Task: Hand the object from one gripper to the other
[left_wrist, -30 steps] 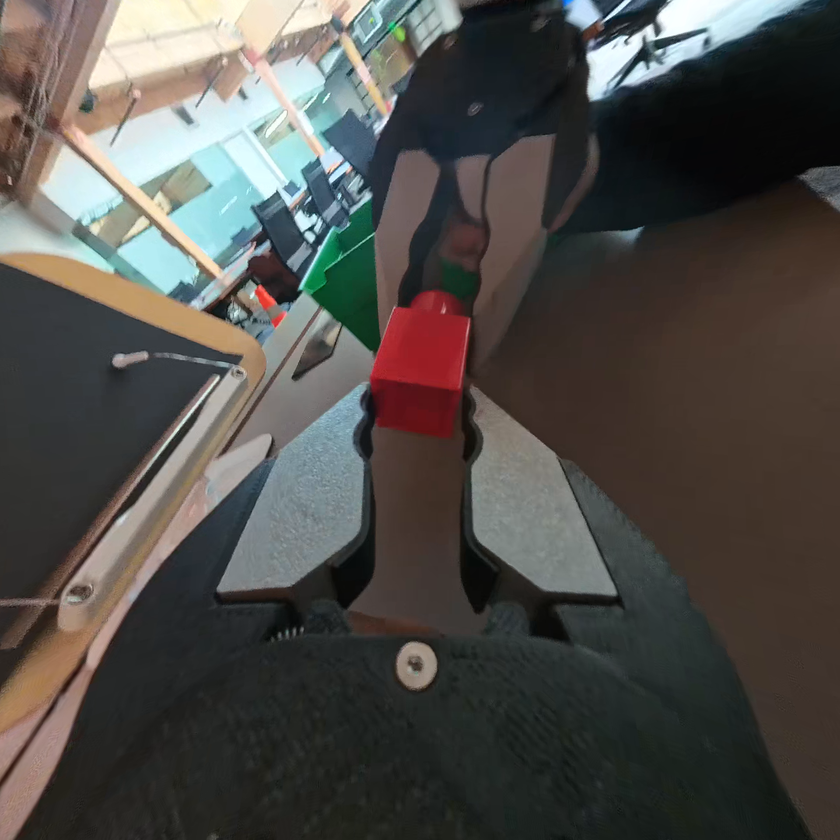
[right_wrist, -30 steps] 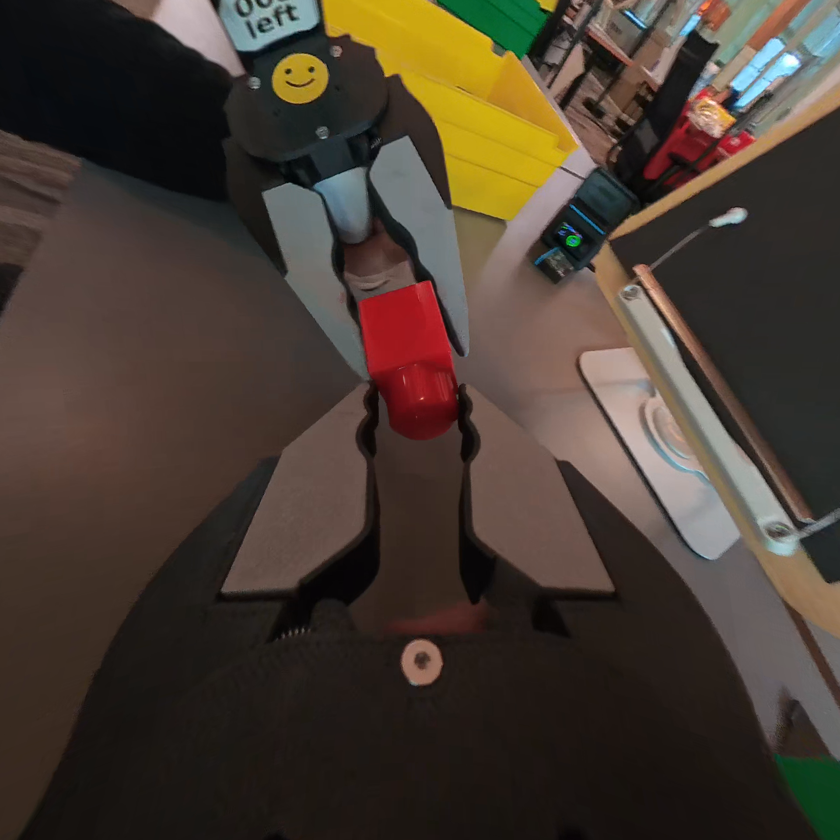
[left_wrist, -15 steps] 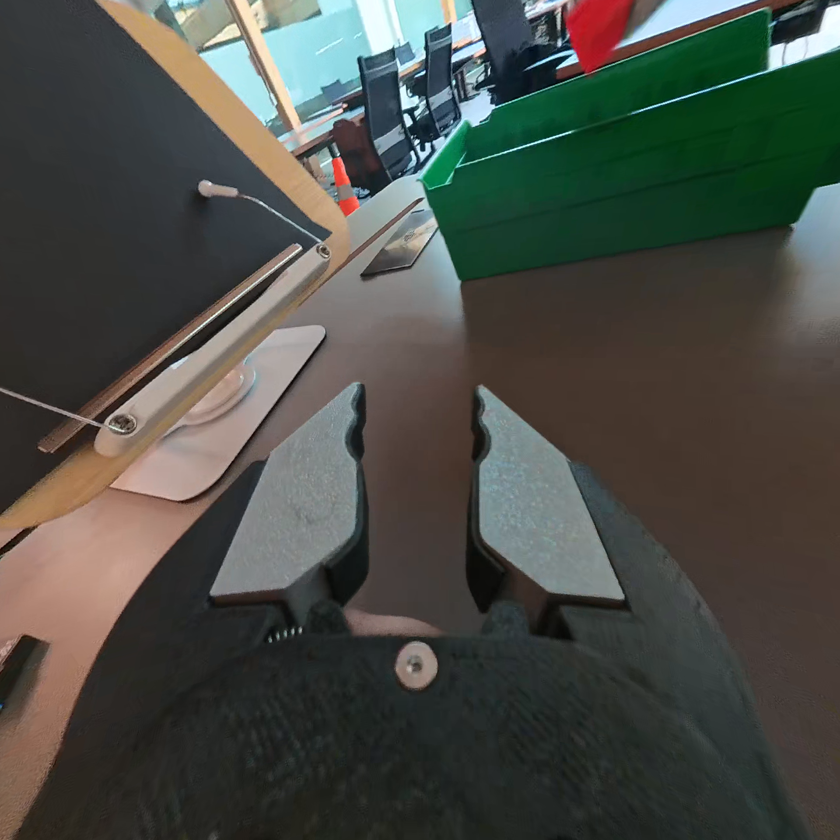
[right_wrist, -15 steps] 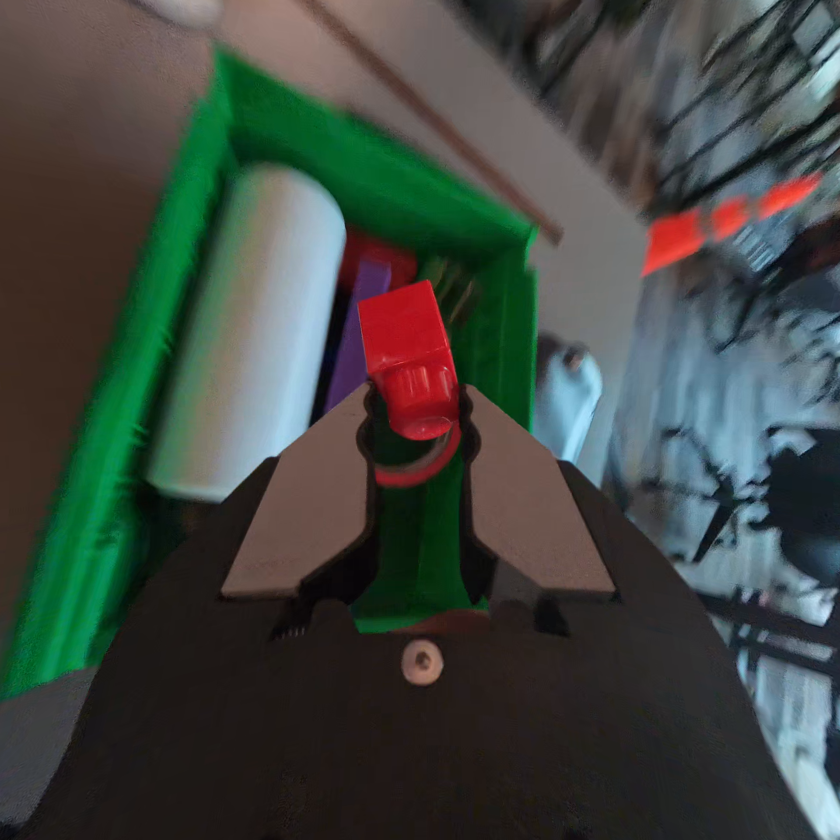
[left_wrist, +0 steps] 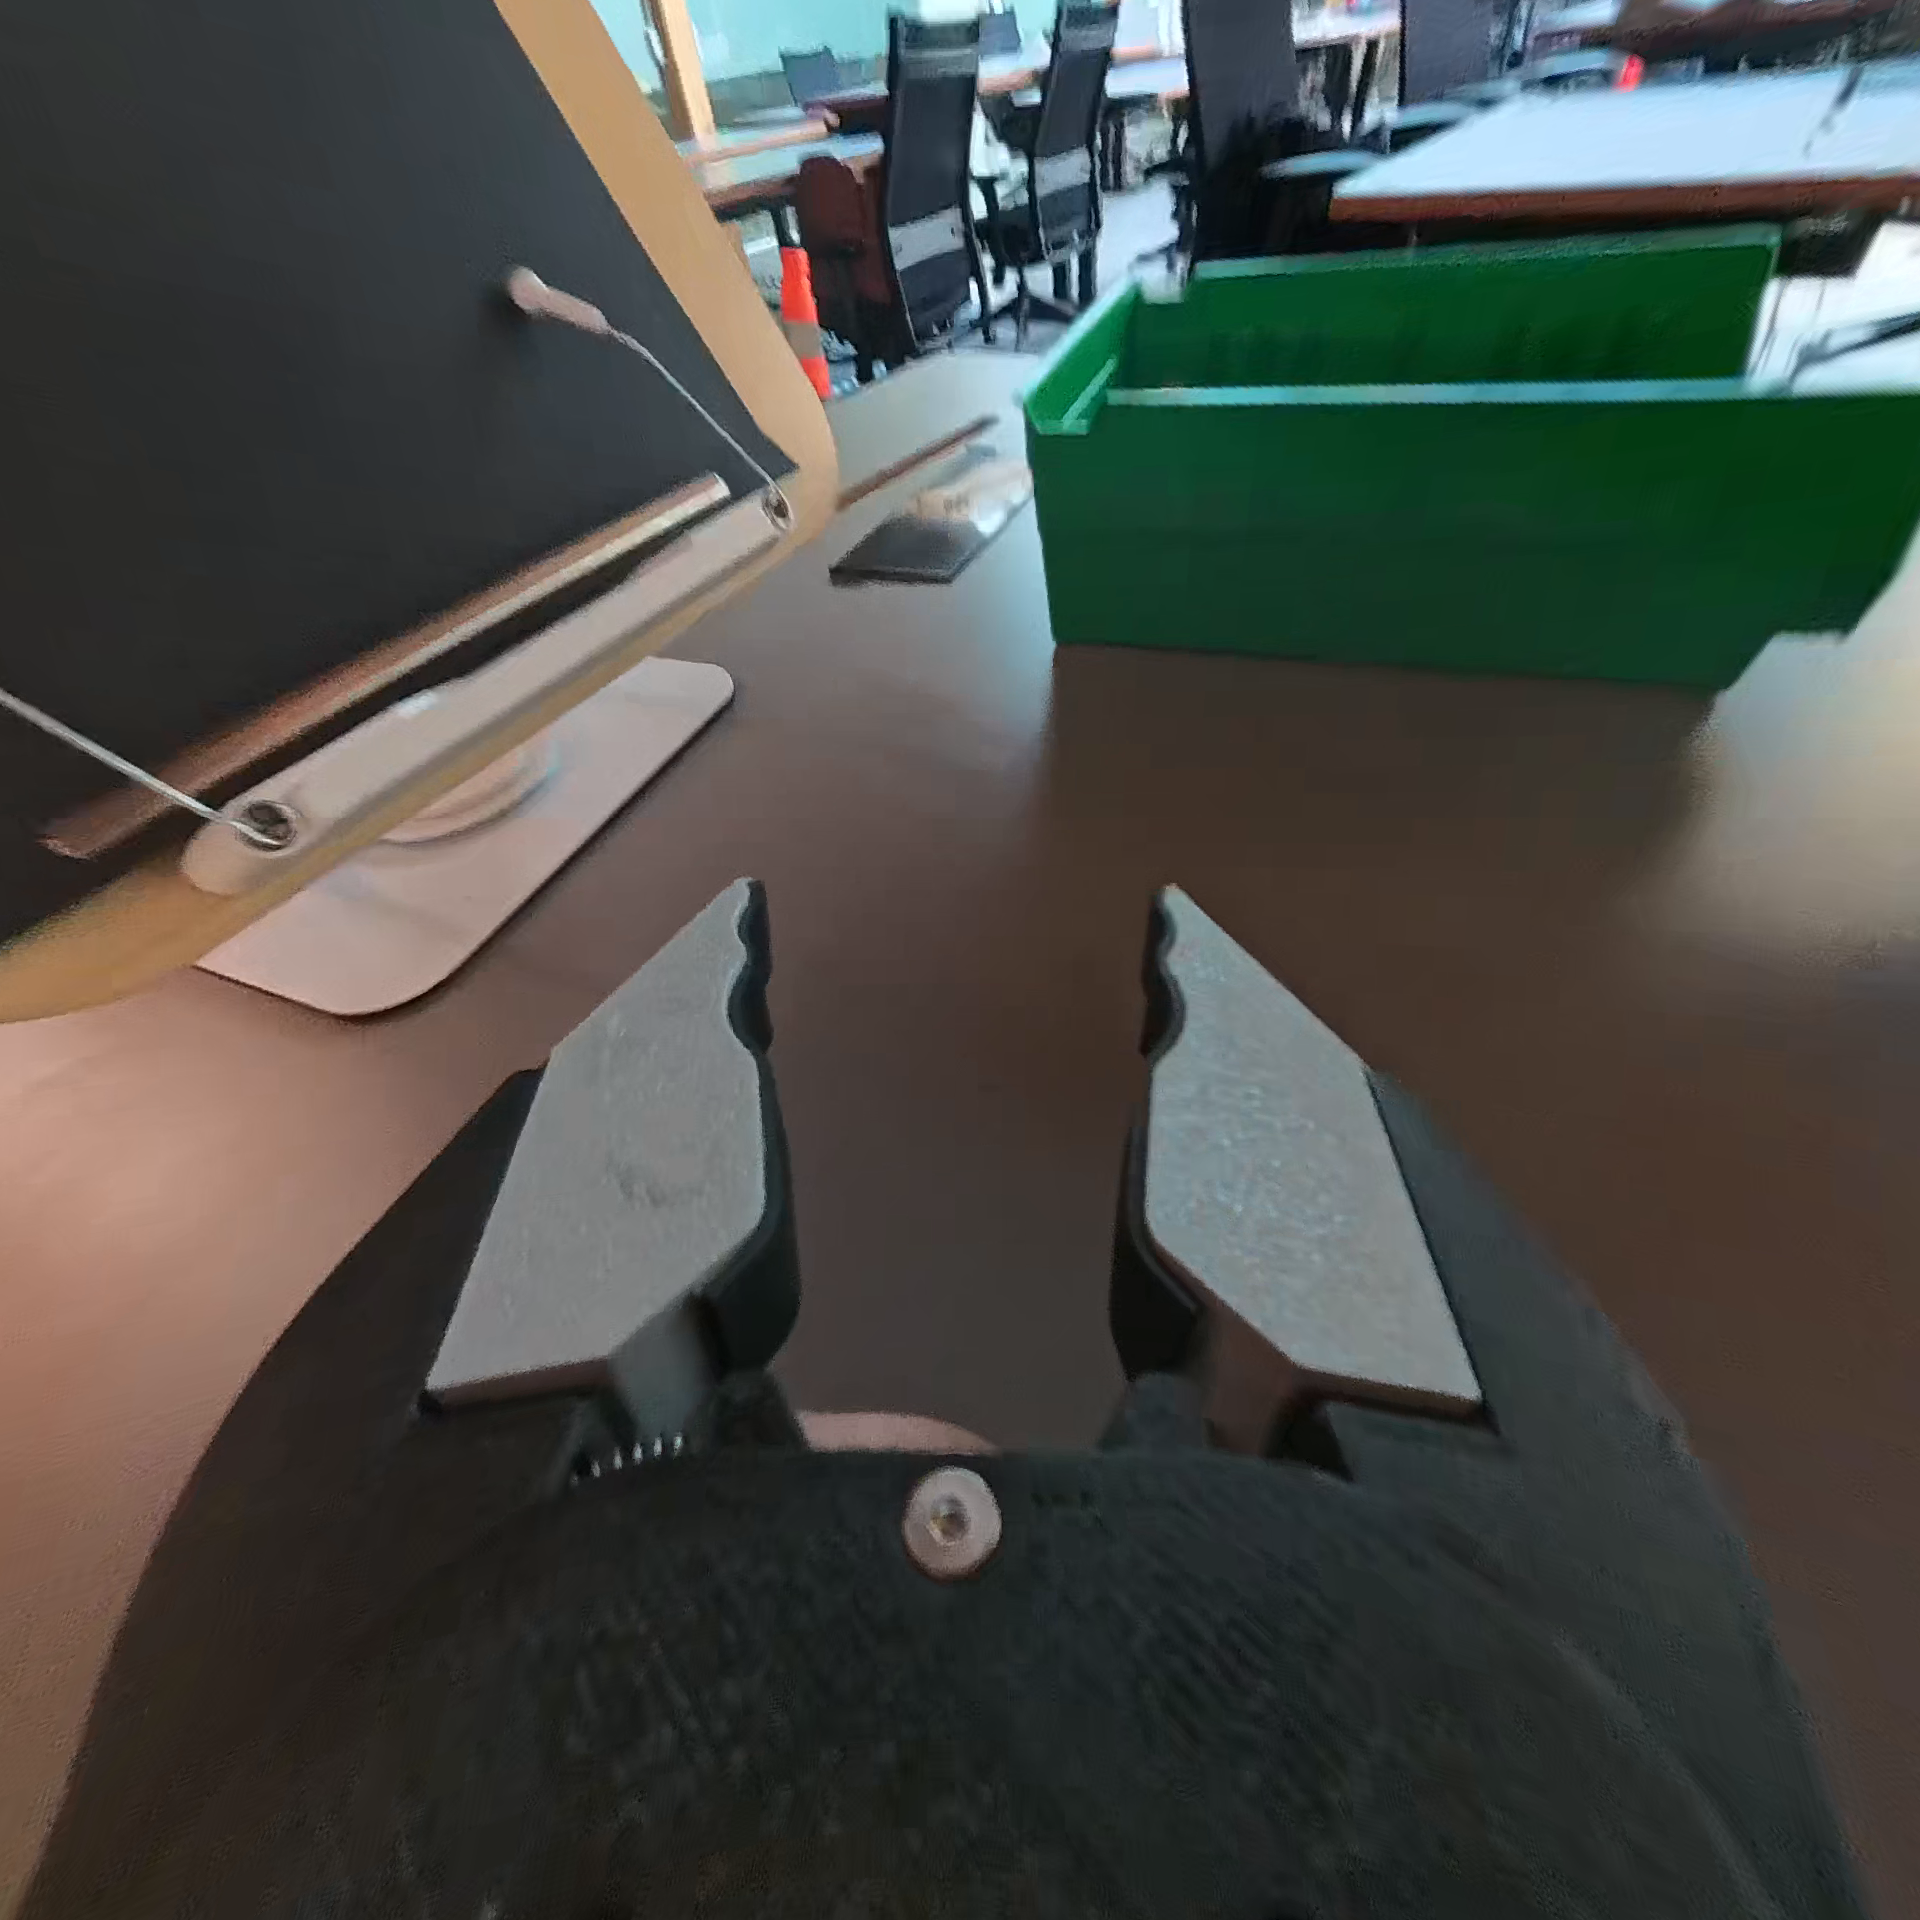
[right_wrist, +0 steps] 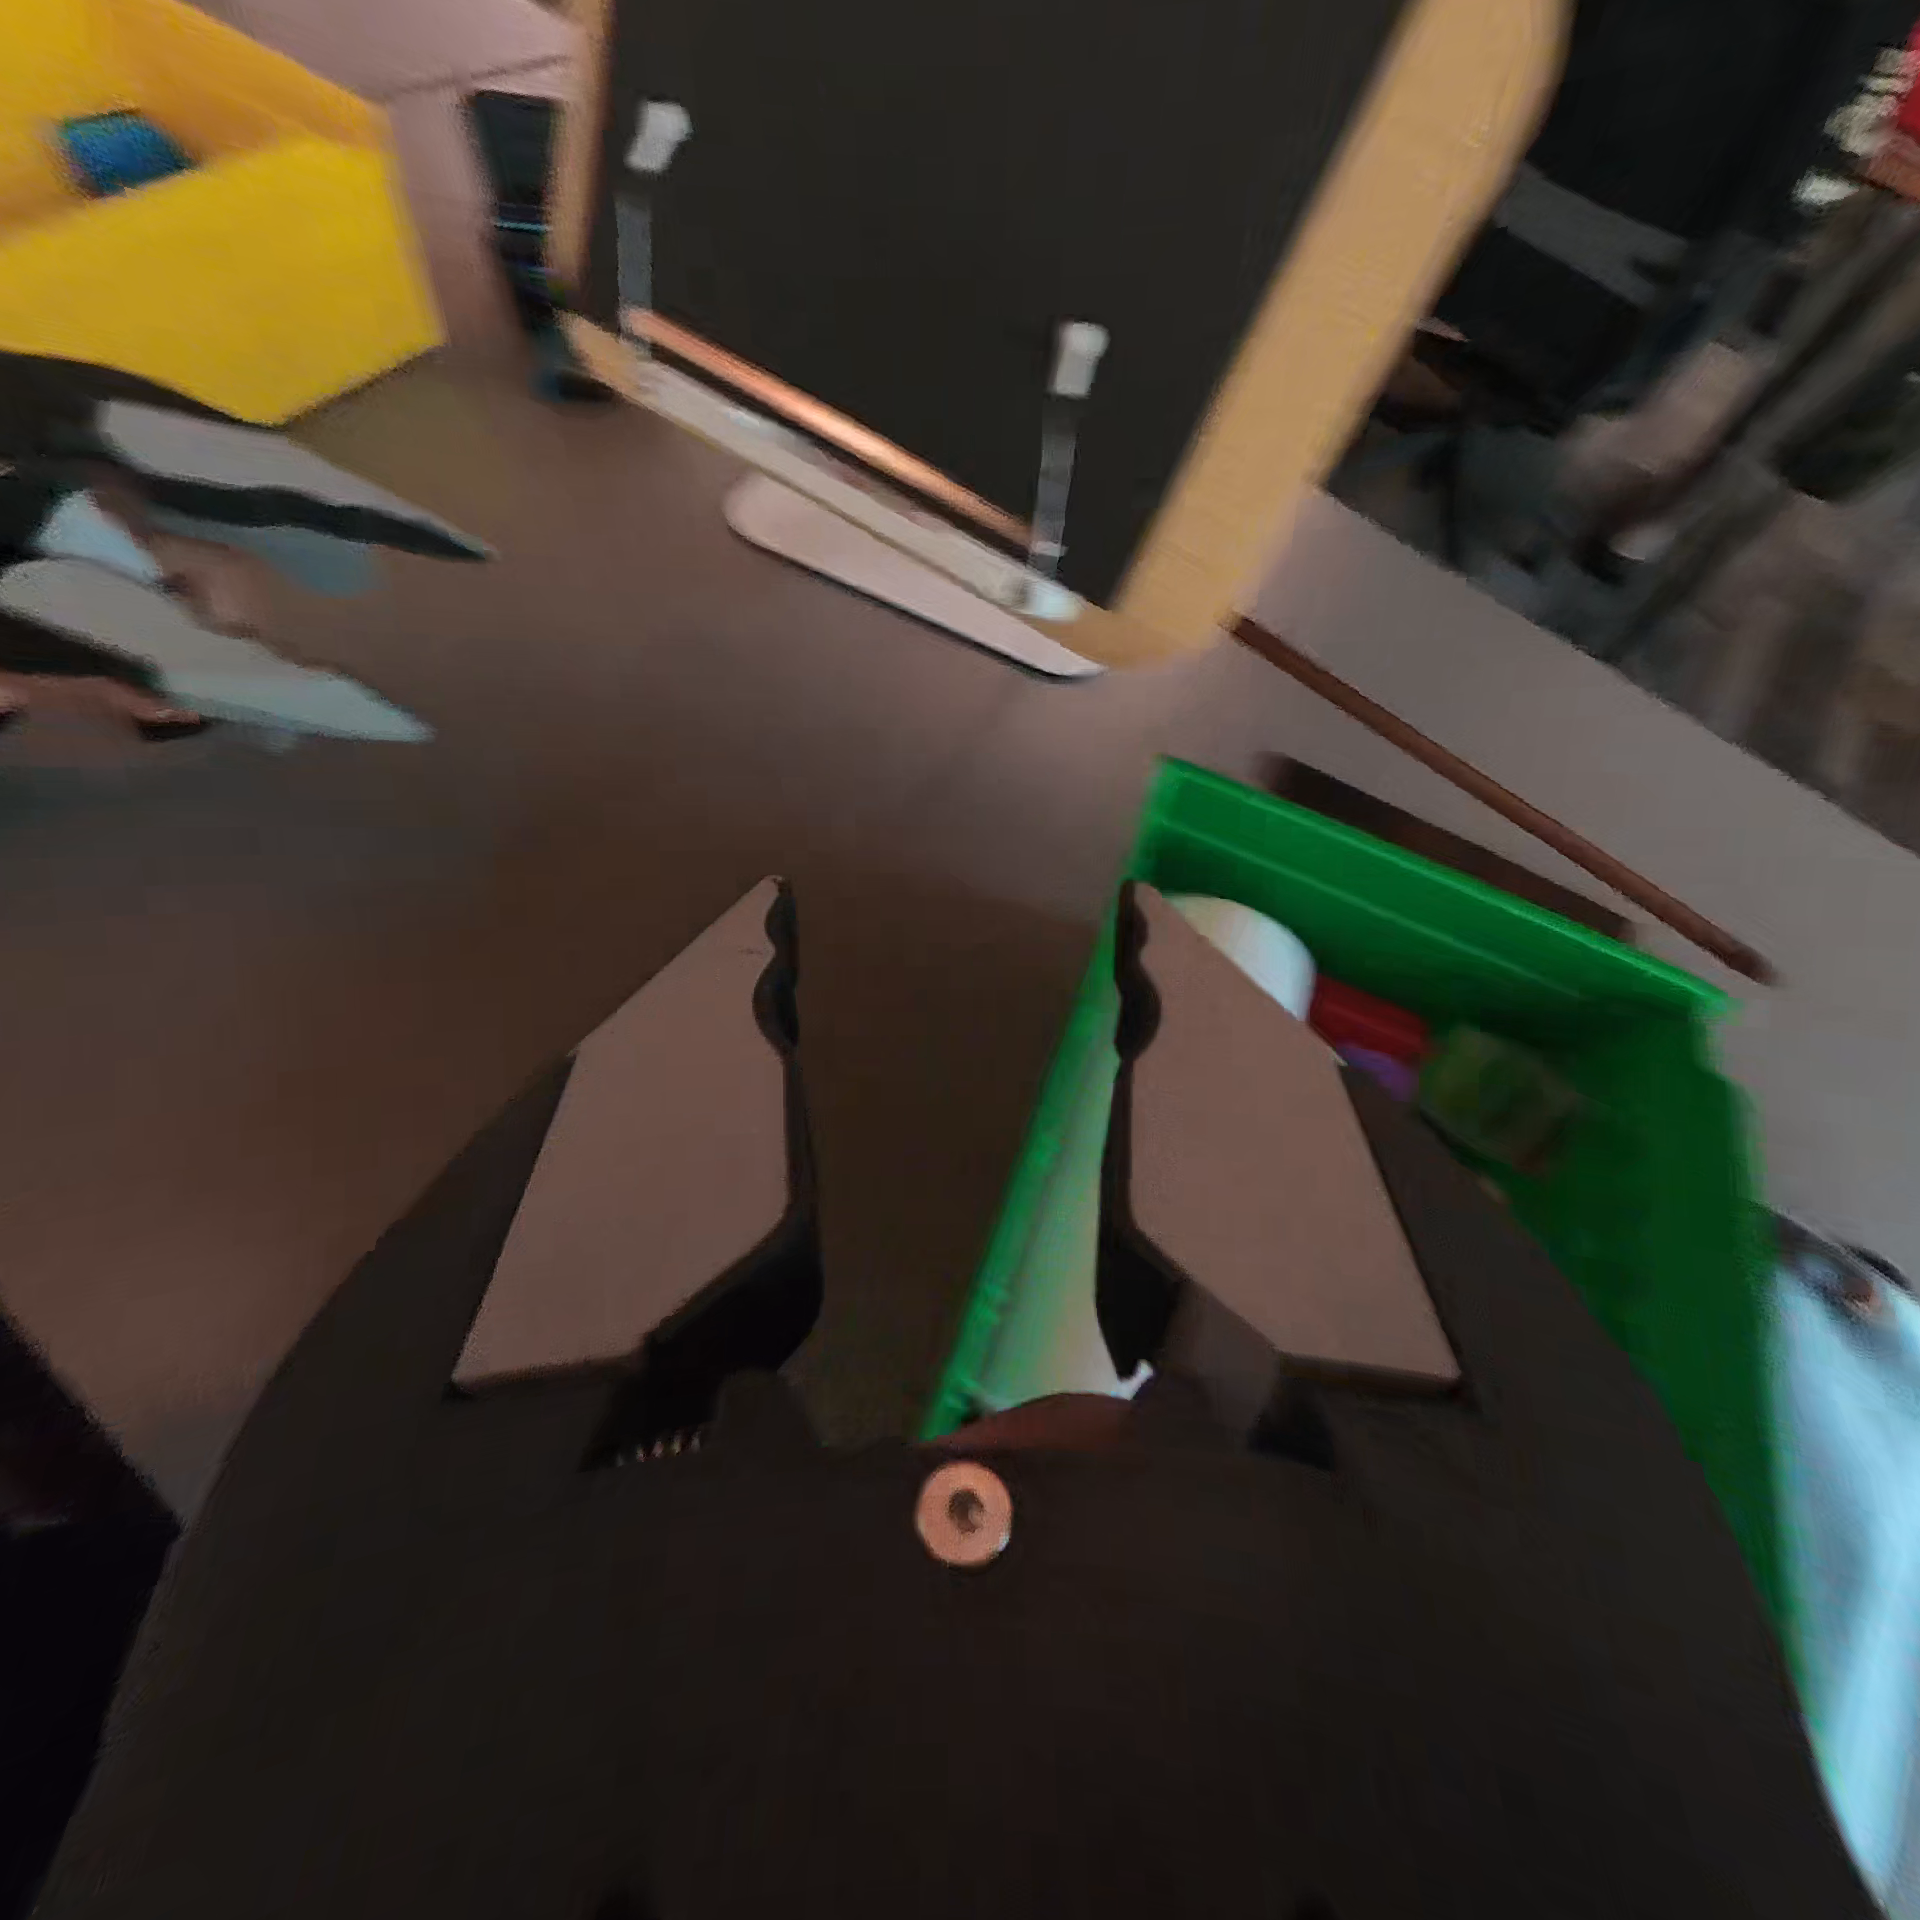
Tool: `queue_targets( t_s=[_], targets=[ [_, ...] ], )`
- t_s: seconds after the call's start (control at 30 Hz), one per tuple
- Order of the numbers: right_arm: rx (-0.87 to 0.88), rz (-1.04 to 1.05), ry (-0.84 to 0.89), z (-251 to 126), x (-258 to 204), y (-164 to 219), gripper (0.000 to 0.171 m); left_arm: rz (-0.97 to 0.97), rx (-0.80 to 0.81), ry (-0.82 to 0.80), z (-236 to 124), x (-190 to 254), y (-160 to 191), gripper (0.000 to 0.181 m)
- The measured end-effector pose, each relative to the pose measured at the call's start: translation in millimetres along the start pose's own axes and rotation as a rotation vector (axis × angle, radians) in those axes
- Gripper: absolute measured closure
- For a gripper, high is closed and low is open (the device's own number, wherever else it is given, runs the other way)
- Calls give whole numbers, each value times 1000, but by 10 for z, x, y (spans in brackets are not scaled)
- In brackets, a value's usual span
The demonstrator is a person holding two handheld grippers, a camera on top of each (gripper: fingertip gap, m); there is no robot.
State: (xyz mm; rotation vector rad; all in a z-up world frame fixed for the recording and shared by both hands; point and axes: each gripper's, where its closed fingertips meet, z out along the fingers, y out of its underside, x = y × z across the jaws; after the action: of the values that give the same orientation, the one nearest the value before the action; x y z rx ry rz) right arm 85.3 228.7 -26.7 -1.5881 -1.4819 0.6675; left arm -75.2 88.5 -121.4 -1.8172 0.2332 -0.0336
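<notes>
Red block (right_wrist: 1356,1013), pinched in the right gripper (right_wrist: 951,940) 0.5 s ago, now lies in the green bin (right_wrist: 1507,914) beside a white roll (right_wrist: 1247,940), and both it and the left gripper (left_wrist: 956,961) gape wide and empty, so the handover looks finished.

Open office — desks (swivel chairs (left_wrist: 930,177))

My hand-held gripper (left_wrist: 956,966) fingers (left_wrist: 655,1164) are rough, matt grey; desk (left_wrist: 1351,883) smooth, semi-gloss brown; bin (left_wrist: 1455,520) glossy green plastic.
</notes>
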Motion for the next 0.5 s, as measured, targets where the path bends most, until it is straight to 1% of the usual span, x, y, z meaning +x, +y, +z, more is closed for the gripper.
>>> queue_targets(
  t_s=[0.03, 0.1, 0.13, 0.17, 0.2, 0.23, 0.27, 0.33, 0.37, 0.43, 0.47, 0.5],
  targets=[
    [8, -17, -63, 95, -235, -35, 112, -20, 33, 2, -111, 15, -112, 117],
    [59, -78, -131, 289, -622, -97, 129, -61, 134, 22, -452, 35, -407, 125],
    [89, -106, -139, 393, -765, -107, 133, -83, 178, 3, -661, -39, -540, 129],
    [89, -124, -148, 510, -888, -75, 129, -107, 202, -21, -878, -156, -644, 131],
    [64, -134, -164, 641, -1001, -8, 120, -131, 204, -57, -1096, -324, -709, 133],
    [31, -135, -186, 774, -1103, 72, 114, -153, 178, -113, -1305, -549, -720, 134],
    [2, -131, -206, 900, -1189, 147, 111, -170, 131, -172, -1502, -799, -680, 132],
    [-43, -130, -249, 1118, -1330, 282, 112, -219, 25, -286, -1852, -1334, -468, 128],
    [-61, -135, -261, 1213, -1378, 344, 112, -264, -33, -328, -1993, -1586, -295, 129],
    [-87, -148, -263, 1375, -1428, 445, 113, -360, -215, -368, -2192, -1973, 212, 130],
    [-97, -153, -265, 1443, -1445, 490, 114, -405, -323, -390, -2269, -2123, 502, 128],
    [-111, -154, -271, 1500, -1465, 536, 114, -445, -414, -397, -2318, -2215, 759, 129]
  ],
)
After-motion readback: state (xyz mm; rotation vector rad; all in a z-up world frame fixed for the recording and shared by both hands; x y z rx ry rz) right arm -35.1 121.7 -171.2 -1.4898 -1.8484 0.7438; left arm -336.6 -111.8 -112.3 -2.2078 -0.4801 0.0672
